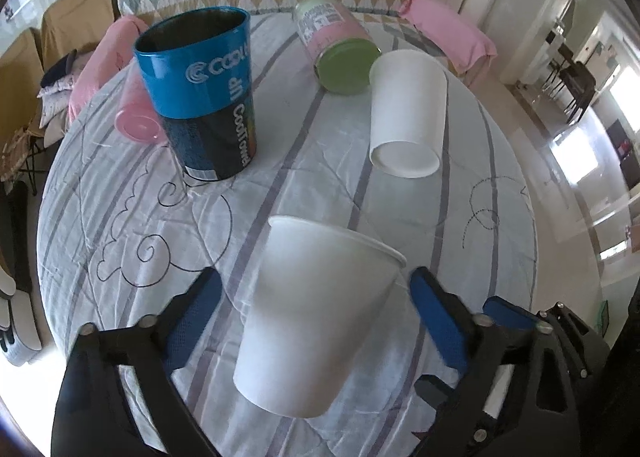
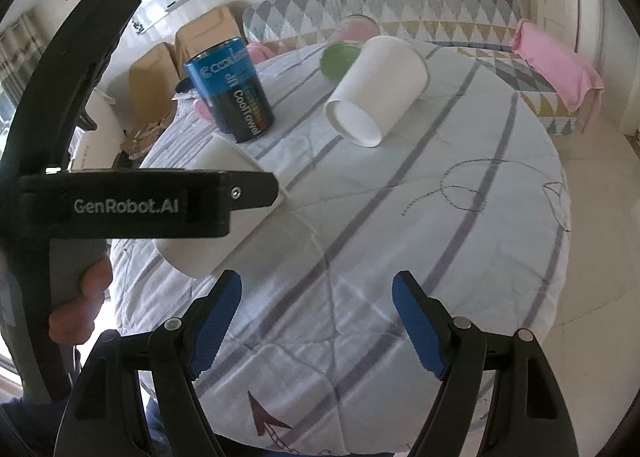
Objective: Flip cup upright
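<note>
Pink cup (image 1: 138, 119) lay on its side far left, behind the upright blue can (image 1: 204, 93). Left gripper (image 1: 316, 297) straddled the near white cup (image 1: 312, 317), tilted over the bedspread (image 1: 320, 177); jaws wide, pads apparently not touching. Probably lined up for a grasp. Second white cup (image 1: 406, 113) and green-lidded jar (image 1: 340, 45) lay beyond. Right gripper (image 2: 316, 321) gaped, holding nothing.

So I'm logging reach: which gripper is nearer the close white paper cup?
Left. The left gripper straddles the white paper cup, jaws open; the right gripper hangs beside it, open over bare bedspread.
</note>
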Action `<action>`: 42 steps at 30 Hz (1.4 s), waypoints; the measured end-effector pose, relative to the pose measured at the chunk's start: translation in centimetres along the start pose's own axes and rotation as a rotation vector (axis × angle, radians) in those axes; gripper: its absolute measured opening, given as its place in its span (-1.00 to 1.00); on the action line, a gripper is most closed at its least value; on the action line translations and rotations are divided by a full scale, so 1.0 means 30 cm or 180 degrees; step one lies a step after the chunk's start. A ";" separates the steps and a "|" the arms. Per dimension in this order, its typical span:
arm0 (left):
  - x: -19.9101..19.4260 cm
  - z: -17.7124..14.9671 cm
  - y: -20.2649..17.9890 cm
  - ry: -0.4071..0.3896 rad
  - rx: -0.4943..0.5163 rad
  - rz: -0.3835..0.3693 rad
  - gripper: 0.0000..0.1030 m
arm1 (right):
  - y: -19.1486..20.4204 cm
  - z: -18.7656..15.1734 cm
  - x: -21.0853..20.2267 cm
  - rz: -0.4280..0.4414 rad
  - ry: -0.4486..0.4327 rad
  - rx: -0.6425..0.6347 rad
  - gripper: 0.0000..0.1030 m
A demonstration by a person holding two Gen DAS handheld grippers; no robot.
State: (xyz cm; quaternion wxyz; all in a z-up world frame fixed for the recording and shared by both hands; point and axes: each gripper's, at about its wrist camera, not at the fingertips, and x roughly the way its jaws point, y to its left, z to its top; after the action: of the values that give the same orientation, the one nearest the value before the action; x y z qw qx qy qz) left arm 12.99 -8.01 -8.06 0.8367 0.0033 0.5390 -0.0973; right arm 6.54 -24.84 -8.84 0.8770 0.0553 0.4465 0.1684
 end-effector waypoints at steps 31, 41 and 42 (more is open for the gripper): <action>-0.191 -0.068 0.021 -0.1001 0.0245 -0.0096 0.53 | 0.064 0.009 0.049 -0.0010 -0.0080 -0.0027 0.54; -0.069 -0.039 -0.032 -0.0395 0.0347 0.0034 0.76 | 0.042 -0.002 0.038 -0.0057 -0.0058 0.0000 0.54; -0.057 -0.040 -0.038 -0.0355 0.0363 0.0057 0.78 | 0.042 -0.004 0.039 -0.0062 -0.0055 -0.0005 0.54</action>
State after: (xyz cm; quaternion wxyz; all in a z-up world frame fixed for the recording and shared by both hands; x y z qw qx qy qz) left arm 11.03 -8.71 -6.90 0.8647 0.0504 0.4850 -0.1204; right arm 6.77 -23.28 -9.51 0.8825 0.0516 0.4393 0.1597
